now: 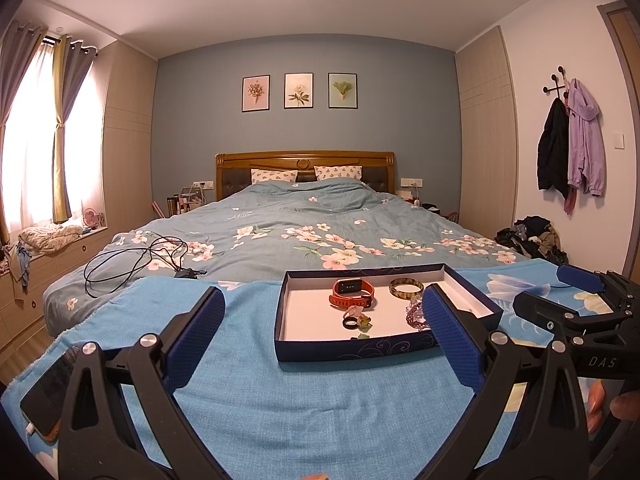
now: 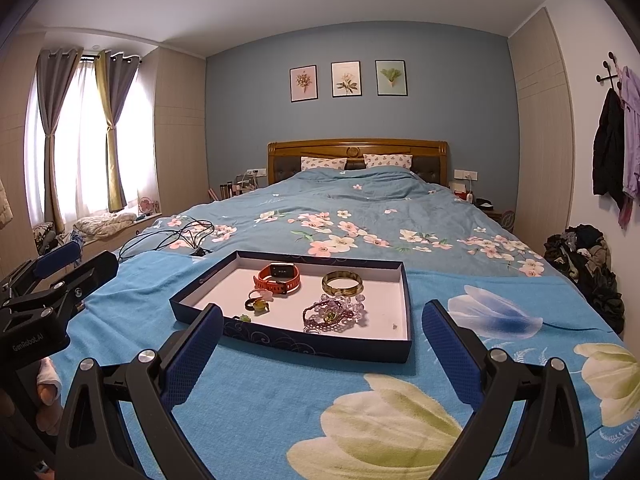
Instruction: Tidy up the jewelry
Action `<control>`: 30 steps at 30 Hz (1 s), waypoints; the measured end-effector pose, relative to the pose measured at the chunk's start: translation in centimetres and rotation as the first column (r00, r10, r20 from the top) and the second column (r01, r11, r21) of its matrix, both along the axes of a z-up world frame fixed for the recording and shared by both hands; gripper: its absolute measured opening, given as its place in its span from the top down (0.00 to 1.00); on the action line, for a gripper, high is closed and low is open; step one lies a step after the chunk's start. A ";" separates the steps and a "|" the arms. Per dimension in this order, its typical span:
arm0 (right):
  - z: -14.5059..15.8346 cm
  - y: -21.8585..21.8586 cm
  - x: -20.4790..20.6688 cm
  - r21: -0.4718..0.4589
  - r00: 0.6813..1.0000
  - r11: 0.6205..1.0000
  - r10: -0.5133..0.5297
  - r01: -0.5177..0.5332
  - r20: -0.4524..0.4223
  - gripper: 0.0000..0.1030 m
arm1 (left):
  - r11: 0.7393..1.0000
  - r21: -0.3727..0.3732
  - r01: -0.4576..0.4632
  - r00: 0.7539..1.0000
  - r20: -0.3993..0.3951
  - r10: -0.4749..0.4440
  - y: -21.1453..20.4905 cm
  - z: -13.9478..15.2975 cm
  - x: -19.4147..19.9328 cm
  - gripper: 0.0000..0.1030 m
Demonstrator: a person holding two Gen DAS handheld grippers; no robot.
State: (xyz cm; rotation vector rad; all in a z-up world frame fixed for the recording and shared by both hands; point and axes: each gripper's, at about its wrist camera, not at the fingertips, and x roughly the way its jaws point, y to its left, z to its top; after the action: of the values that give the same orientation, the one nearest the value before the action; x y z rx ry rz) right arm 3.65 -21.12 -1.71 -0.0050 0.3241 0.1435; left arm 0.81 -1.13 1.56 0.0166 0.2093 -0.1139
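Note:
A shallow dark blue tray [image 1: 352, 350] [image 2: 320, 344] with a white floor lies on a blue towel at the foot of the bed. Inside it are a red smartwatch [image 1: 352, 293] [image 2: 279, 276], a yellow-brown bangle [image 1: 406, 288] [image 2: 343, 283], a purple bead bracelet [image 2: 334, 314] [image 1: 414, 316], and small rings [image 1: 354, 320] [image 2: 258, 302]. My left gripper [image 1: 324, 308] is open, hovering just short of the tray with nothing between its fingers. My right gripper [image 2: 322, 326] is open too, just short of the tray's near right side, and empty.
A blue towel with flower prints [image 1: 280, 400] [image 2: 280, 400] covers the bed's foot. A black cable [image 1: 132, 260] [image 2: 176, 236] lies on the quilt to the left. A phone [image 1: 48, 396] rests at the towel's left edge. Clothes are piled on the floor at right [image 2: 588, 260].

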 end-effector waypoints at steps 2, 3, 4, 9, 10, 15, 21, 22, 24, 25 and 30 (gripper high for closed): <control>0.0 0.0 0.0 -0.001 1.000 1.000 0.000 0.000 0.001 0.07 | 1.000 -0.001 0.002 1.000 -0.001 -0.002 0.0 0.1 0.0 0.06; 0.0 0.0 0.0 0.000 1.000 1.000 0.000 0.000 0.001 0.07 | 1.000 -0.001 0.001 1.000 -0.001 -0.001 0.0 0.1 0.0 0.06; 0.0 0.0 0.0 -0.001 1.000 1.000 0.001 -0.001 0.000 0.07 | 1.000 -0.001 0.001 1.000 -0.001 -0.001 0.0 0.0 0.0 0.06; 0.1 -0.1 0.0 0.001 1.000 1.000 0.000 0.000 0.002 0.07 | 1.000 -0.001 0.000 1.000 0.000 0.000 0.0 0.1 0.0 0.06; 0.1 -0.1 0.1 0.001 1.000 1.000 0.000 0.000 0.002 0.07 | 1.000 -0.001 0.001 1.000 -0.001 -0.001 0.0 0.1 0.0 0.06; 0.2 -0.2 0.1 -0.001 1.000 1.000 -0.001 0.001 0.001 0.07 | 1.000 -0.001 0.001 1.000 -0.002 -0.001 0.0 0.1 0.0 0.06; 0.2 -0.2 0.1 0.001 1.000 1.000 -0.003 0.003 -0.001 0.07 | 1.000 -0.003 0.000 1.000 -0.004 0.000 0.1 -0.3 0.2 0.06; 0.2 -0.2 0.1 0.002 1.000 1.000 -0.003 0.003 0.000 0.07 | 1.000 -0.003 0.001 1.000 -0.004 -0.001 0.1 -0.3 0.2 0.06; 0.3 -0.1 0.0 0.000 1.000 1.000 -0.003 0.003 -0.001 0.07 | 1.000 -0.003 0.000 1.000 -0.005 0.000 0.1 -0.3 0.2 0.06; 0.3 -0.1 0.0 0.000 1.000 1.000 -0.003 0.003 0.000 0.07 | 1.000 -0.003 0.001 1.000 -0.006 -0.001 0.1 -0.3 0.2 0.06; 0.3 -0.1 0.0 0.003 1.000 1.000 -0.003 0.003 0.000 0.07 | 1.000 -0.003 -0.001 1.000 -0.010 0.001 0.2 -0.8 0.3 0.06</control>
State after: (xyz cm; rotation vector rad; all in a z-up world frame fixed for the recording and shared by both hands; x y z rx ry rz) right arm 3.65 -21.23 -1.45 -0.0014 0.3240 0.1408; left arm 1.16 -0.95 0.77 0.0126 0.2193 -0.1136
